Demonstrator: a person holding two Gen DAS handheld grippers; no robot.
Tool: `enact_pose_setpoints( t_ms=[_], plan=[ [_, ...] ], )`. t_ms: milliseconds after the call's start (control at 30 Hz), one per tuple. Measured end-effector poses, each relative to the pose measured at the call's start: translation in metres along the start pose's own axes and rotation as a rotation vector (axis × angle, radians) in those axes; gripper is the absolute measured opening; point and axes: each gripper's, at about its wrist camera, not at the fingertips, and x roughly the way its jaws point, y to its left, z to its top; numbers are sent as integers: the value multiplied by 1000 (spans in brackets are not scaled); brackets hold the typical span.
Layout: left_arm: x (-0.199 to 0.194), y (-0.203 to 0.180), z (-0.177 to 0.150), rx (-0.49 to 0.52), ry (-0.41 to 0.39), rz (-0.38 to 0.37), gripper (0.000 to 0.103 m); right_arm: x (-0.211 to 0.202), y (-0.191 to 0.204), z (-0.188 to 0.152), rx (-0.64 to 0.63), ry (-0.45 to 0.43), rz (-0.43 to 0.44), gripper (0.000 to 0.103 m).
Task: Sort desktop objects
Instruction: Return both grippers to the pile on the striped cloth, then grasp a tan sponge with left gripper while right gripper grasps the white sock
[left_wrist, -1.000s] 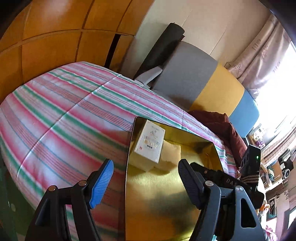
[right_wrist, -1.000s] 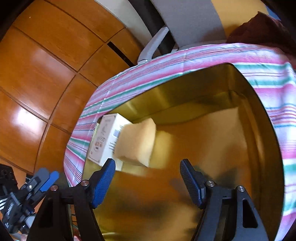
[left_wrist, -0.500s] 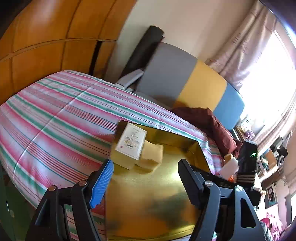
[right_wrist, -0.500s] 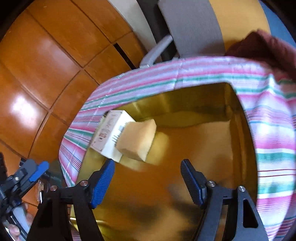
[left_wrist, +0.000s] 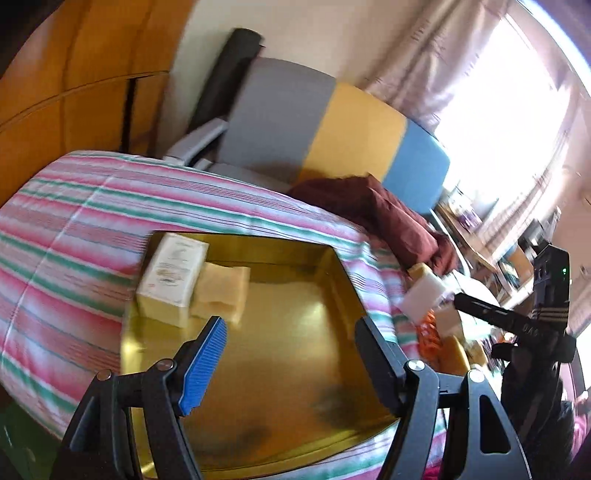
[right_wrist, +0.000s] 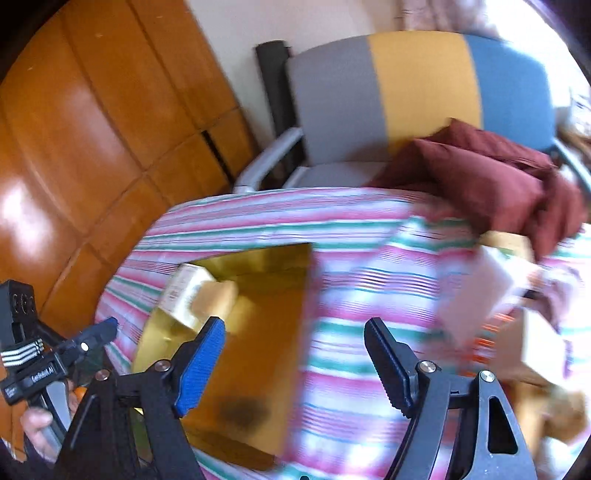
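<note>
Ahead of the wide-open, empty left gripper (left_wrist: 291, 354): glossy gold tray (left_wrist: 280, 417) on striped cloth (left_wrist: 74, 221), holding white carton (left_wrist: 171, 269) touching a spongy yellow block (left_wrist: 221, 291). Right gripper (right_wrist: 295, 354), jaws just widened, empty; only there, blurred boxes (right_wrist: 480, 295) right.

Both wrist views angled down, close over the striped cloth (left_wrist: 74, 236); shared: gold tray (left_wrist: 280, 354) (right_wrist: 258, 354), chair (right_wrist: 388, 96) at twelve o'clock.

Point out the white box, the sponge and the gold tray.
White box (left_wrist: 173, 266), left wrist view, on its printed top face.
Sponge (left_wrist: 221, 288), left wrist view, on its top face.
Gold tray (left_wrist: 288, 362), left wrist view, on its bare floor.
</note>
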Motion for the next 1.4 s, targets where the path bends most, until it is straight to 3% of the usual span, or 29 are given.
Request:
enact_pose_setpoints(
  t_ms=[300, 533, 633, 900, 1100, 1400],
  plan=[
    [39, -81, -4, 164, 109, -106, 73, -90, -124, -38, 184, 55, -224, 78],
    [72, -146, -23, 299, 209, -175, 73, -100, -195, -78, 349, 256, -368, 78],
    [82, -167, -33, 355, 241, -194, 73, -90, -209, -89, 371, 325, -377, 78],
    [107, -215, -60, 482, 322, -239, 73, -74, -229, -101, 419, 400, -378, 78],
    [128, -237, -70, 531, 361, -262, 73, -68, -233, -101, 428, 417, -370, 72],
    [157, -277, -83, 610, 398, -325, 74, -58, -222, -97, 339, 407, -405, 61]
  ],
)
